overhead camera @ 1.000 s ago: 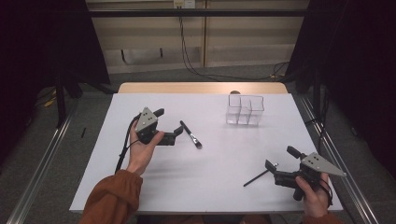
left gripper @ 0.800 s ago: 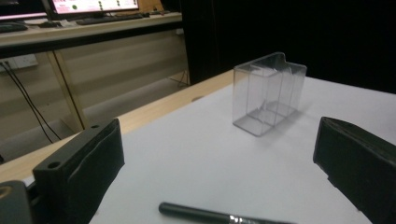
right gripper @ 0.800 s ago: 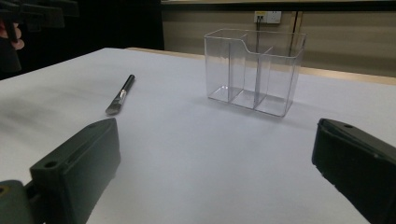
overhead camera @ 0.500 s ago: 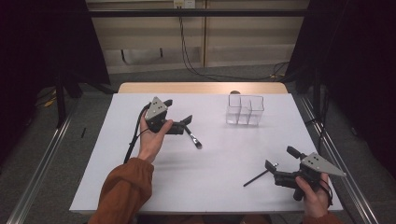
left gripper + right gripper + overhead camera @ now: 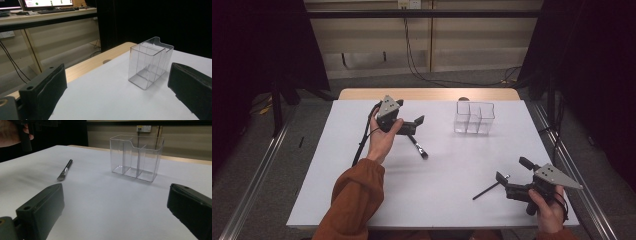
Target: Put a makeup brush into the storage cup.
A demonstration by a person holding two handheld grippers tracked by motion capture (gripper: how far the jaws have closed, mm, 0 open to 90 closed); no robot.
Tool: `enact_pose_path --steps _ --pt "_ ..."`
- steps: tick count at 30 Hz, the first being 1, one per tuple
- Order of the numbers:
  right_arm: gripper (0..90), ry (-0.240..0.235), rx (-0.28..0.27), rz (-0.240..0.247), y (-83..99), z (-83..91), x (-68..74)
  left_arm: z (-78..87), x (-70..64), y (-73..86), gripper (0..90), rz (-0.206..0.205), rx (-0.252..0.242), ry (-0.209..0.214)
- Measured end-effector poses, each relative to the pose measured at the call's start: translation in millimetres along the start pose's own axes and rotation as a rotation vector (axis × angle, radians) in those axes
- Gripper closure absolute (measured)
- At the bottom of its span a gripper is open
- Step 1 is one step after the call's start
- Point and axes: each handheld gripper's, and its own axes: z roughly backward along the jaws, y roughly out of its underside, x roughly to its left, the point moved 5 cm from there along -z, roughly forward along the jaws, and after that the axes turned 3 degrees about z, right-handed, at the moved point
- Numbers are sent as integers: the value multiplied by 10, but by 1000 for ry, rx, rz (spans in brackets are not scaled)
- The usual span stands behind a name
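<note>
- High view: left gripper (image 5: 418, 123), black with a grey three-cornered plate on top, is held up over the far-left part of the white-covered table (image 5: 362, 200), jaws pointing right toward the clear plastic organiser box with compartments (image 5: 475, 118).
- High view: its jaws are spread wide, nothing between them.
- High view: small brush with black handle and silver ferrule (image 5: 417, 146) lies flat on the table just below the left gripper, tilted diagonally; I can't tell if they touch.
- High view: right gripper (image 5: 507, 181), same black build, sits low at the near-right corner of the table, held by a hand; jaws apart, nothing gripped.
- High view: thin dark stick-like tool (image 5: 488, 189) lies on the table just left of the right gripper's jaws, one end near the lower jaw tip.
- High view: clear box stands upright near the far edge, well apart from both grippers.
- Left gripper view: two black jaws at the bottom corners, wide apart, empty; clear box (image 5: 149, 62) stands upright between and beyond them, nearer the right-hand jaw, on the white surface by the wooden table edge (image 5: 92, 64).
- Right gripper view: jaws wide, empty; clear box (image 5: 136, 157) straight ahead shows three compartments, all look empty.
- Right gripper view: brush (image 5: 65, 170) lies flat left of the box, well apart from it; left gripper (image 5: 30, 125) partly seen at top left.
</note>
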Motion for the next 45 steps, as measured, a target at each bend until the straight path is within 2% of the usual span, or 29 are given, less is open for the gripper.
enact_pose_path --steps 2,3,7,9,11,13,17,22,24,26,29,31,32,35,36,37,38,39,40,43,44,45 --pt "9 0 0 0 0 1 1 -9 10 -6 11 10 9 -2" --pt "9 -2 1 2 2 3 0 -29 24 -6 13 10 36 -1" --pt "9 -2 2 3 3 3 1 -50 41 7 14 -3 74 -9" --pt "8 -3 2 1 3 1 3 -69 51 29 14 -15 139 -24" --pt "9 -3 3 2 3 0 3 -81 60 31 12 13 178 -29" --pt "8 -3 4 2 4 -1 4 -83 62 27 19 -14 201 -29" --pt "8 -4 5 2 5 -3 5 -89 47 33 30 -31 244 -10" --pt "8 -4 4 2 6 -4 4 -103 40 63 40 -56 290 -10" --pt "8 -6 5 1 6 -4 5 -110 24 86 40 -61 328 2" --pt "8 -7 8 1 9 -7 6 -103 19 104 38 -92 372 8" --pt "8 -9 8 0 7 -6 10 -87 6 113 30 -64 413 37" --pt "8 -8 8 -1 9 -7 6 -73 6 116 25 -87 448 44" --pt "8 -8 9 -1 9 -10 5 -73 6 116 26 -87 448 44" --pt "8 -9 9 -1 8 -10 9 -65 0 133 31 -113 513 71" --pt "8 -9 9 0 8 -12 12 -65 -7 147 25 -130 548 74" --pt "8 -9 9 0 8 -12 12 -65 -7 147 32 -130 548 74" --pt "8 -9 8 -1 7 -12 12 -58 -1 149 35 -150 581 82" --pt "8 -9 8 -1 7 -12 12 -58 -1 149 36 -150 581 82" --pt "8 -9 9 0 8 -12 10 -54 3 155 42 -165 605 82" --pt "8 -10 10 3 10 -12 8 -45 12 160 47 -174 647 93" --pt "8 -9 9 0 9 -12 10 -46 6 167 52 -159 650 96" --pt "8 -9 9 -1 8 -12 11 -45 12 169 56 -161 664 102"
